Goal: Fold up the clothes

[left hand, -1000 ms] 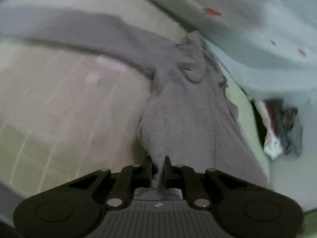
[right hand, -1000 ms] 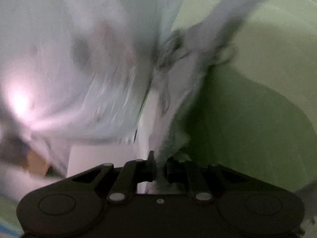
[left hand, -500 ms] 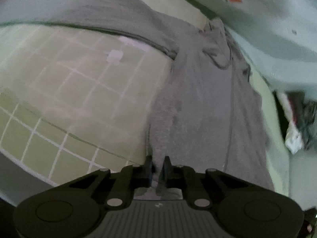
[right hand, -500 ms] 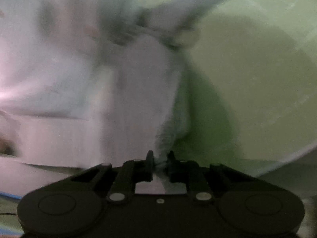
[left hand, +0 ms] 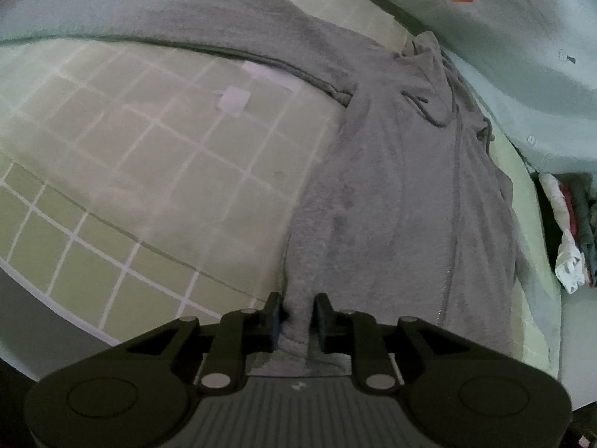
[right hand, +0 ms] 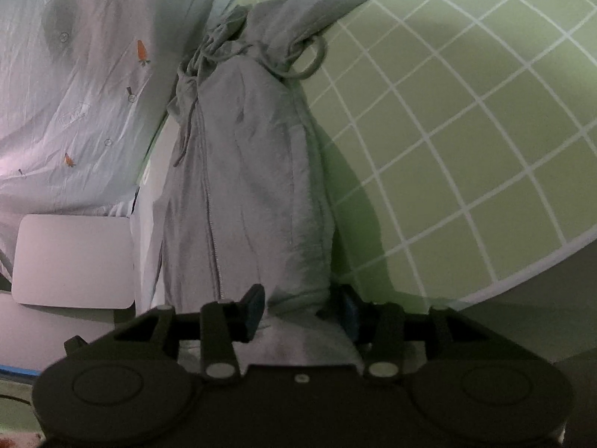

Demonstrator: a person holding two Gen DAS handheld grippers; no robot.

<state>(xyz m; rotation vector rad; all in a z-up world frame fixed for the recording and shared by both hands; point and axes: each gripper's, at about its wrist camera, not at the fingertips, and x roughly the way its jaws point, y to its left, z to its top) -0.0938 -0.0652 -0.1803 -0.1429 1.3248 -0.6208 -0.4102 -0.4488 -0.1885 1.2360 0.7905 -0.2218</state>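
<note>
Left gripper (left hand: 296, 315) pinches grey hoodie (left hand: 403, 186) hem near green gridded mat's (left hand: 112, 254) edge; right gripper (right hand: 300, 308) parted, hem bunched between its fingers.

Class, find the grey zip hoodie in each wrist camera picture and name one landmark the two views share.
Left wrist: grey hoodie runs from centre bottom to upper right, sleeve stretching left; hem pinched in the left gripper.
Right wrist: hoodie fills the centre, hem between the fingers of the right gripper.
Shared landmark: green gridded mat.
</note>
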